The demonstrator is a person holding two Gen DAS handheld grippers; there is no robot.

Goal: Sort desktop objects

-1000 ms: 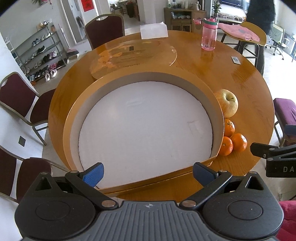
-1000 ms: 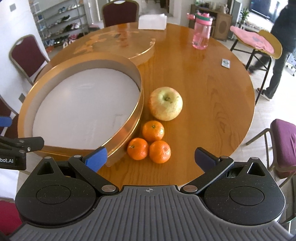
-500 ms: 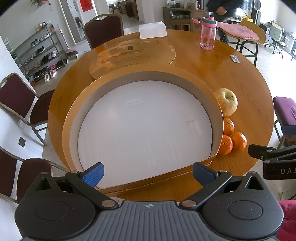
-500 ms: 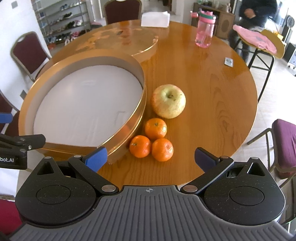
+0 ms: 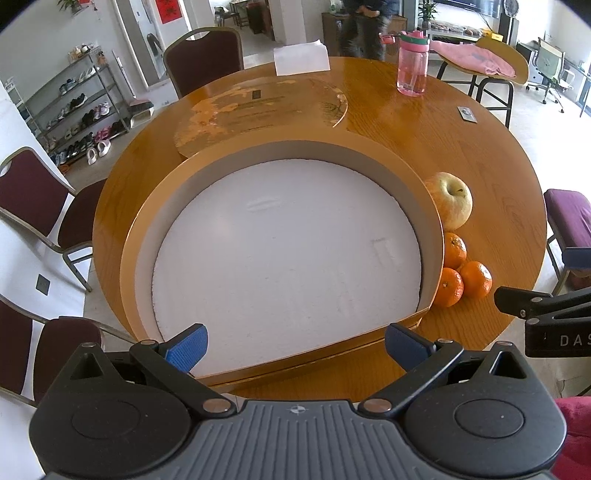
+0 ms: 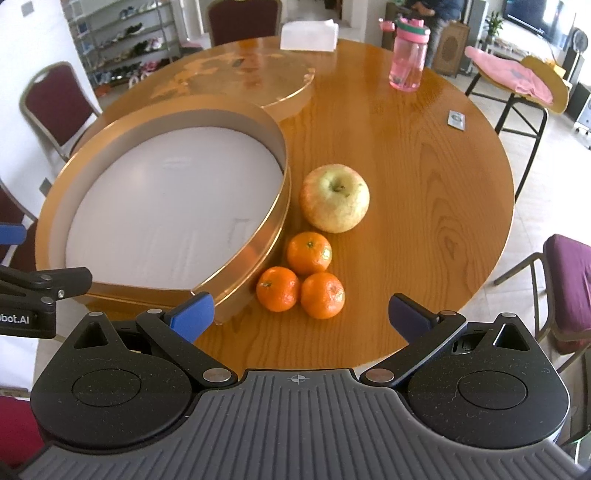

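Left wrist view, Inspector A: The left gripper (image 5: 295, 341) hung with its blue-padded fingers (image 5: 186, 345) spread wide and nothing between them. Ahead of both fingertips lay the round tray (image 5: 436, 236), gold-rimmed with a white floor, on the wooden table (image 5: 480, 155).

Inspector B: And the fruit?

Inspector A: Beyond the right-hand finger and outside the tray wall. The apple (image 5: 452, 201) sat farthest from the fingers; three mandarins (image 5: 463, 280) were clustered nearer, just beside the rim. I could not tell whether any touched it.

Inspector B: Right wrist view agreed. The right gripper (image 6: 301, 312) was likewise spread wide, holding nothing. The mandarins (image 6: 301, 277) lay directly ahead of the gap between the fingers, touching one another; the apple (image 6: 334, 197) stood just past them, stem up. The tray (image 6: 266, 240) ran ahead of the left-hand finger.

Inspector A: Anything farther off?

Inspector B: A pink bottle (image 6: 406, 55) and a white box (image 6: 308, 35) stood at the far side, well apart from the fruit.
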